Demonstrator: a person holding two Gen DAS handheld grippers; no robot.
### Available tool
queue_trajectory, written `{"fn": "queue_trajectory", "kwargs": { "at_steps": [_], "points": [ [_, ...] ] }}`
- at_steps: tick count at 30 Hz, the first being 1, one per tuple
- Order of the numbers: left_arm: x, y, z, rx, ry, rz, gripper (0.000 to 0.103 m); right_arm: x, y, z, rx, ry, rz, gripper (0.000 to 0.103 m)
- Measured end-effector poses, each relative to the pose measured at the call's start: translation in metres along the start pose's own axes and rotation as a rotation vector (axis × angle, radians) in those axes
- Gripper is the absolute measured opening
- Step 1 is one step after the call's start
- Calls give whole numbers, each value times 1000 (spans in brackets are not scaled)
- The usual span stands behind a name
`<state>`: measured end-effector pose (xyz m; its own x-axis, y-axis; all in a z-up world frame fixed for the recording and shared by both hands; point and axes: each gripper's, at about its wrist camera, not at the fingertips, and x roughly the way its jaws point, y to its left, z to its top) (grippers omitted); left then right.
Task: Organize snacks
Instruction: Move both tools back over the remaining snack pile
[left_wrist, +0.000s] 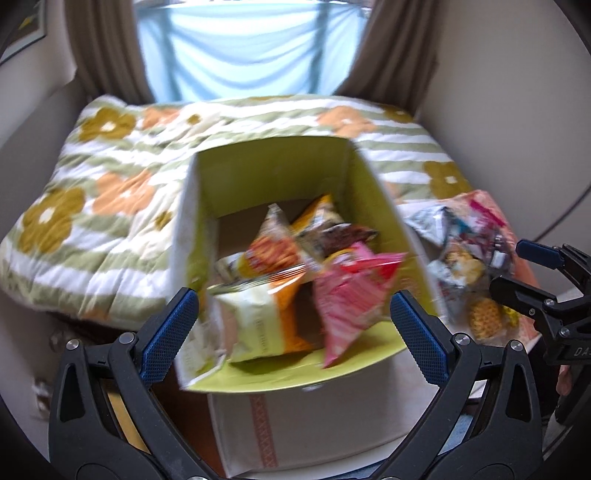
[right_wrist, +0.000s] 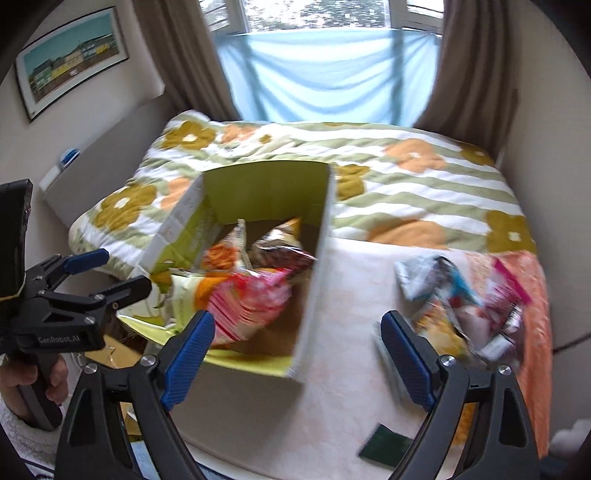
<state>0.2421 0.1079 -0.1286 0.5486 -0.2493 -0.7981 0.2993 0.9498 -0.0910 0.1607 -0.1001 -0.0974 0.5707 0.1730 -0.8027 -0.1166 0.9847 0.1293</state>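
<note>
Left wrist view, box: I see the green cardboard box (left_wrist: 277, 177) open on the bed, its near edge just ahead of my left gripper (left_wrist: 293, 330).
Left wrist view, packed so far: several snack bags sit inside the box, a pink striped bag (left_wrist: 351, 299) and an orange-and-white bag (left_wrist: 258, 317) nearest me.
Left wrist view, left tongs: spread wide, nothing pinched; the box's near rim lies between the pads but I see no contact.
Left wrist view, still loose: a pile of snack packets (left_wrist: 465, 251) lies right of the box.
Right wrist view, right tongs: my right gripper (right_wrist: 297, 354) stands spread and empty, near the box's right corner.
Right wrist view, remaining work: the loose packets (right_wrist: 454, 299) lie well right of the box (right_wrist: 266, 188); I judge the job roughly half done.
Hard to read: motion blur hides every label; a dark green flat thing (right_wrist: 384, 443) below the box is unidentifiable.
</note>
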Motion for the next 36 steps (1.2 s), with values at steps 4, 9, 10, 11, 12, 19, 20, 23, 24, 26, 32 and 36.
{"fn": "queue_trajectory", "kwargs": {
  "at_steps": [4, 9, 10, 11, 12, 19, 20, 23, 24, 26, 32, 36],
  "points": [
    [-4, -35, 6, 49, -22, -41, 103, -20, -29, -12, 30, -16, -36, 90],
    [1, -96, 13, 117, -25, -80, 103, -43, -81, -25, 44, -27, -80, 90],
    [3, -108, 14, 126, -23, -84, 103, -46, -94, -27, 42, -28, -90, 90],
    [6, -120, 14, 136, -15, -87, 103, -49, -104, -28, 40, -29, -102, 90],
    [13, -138, 15, 152, 4, -93, 103, -52, -117, -30, 35, -29, -117, 90],
    [64, -223, 12, 182, 101, -62, 103, -52, -196, -48, -23, 23, -122, 90],
    [72, -233, 12, 190, 113, -48, 103, -48, -209, -50, -26, 36, -111, 90],
    [101, -256, 10, 200, 170, -29, 103, -36, -238, -55, -34, 68, -68, 90],
    [110, -259, 9, 198, 191, -27, 103, -32, -245, -57, -47, 73, -62, 90],
    [131, -267, 5, 202, 236, -2, 103, -25, -254, -61, -83, 81, -56, 90],
    [168, -284, -8, 336, 301, 68, 103, 13, -263, -70, -157, 152, -29, 90],
    [183, -293, -14, 429, 326, 61, 103, 35, -264, -76, -152, 183, -11, 90]
  ]
}}
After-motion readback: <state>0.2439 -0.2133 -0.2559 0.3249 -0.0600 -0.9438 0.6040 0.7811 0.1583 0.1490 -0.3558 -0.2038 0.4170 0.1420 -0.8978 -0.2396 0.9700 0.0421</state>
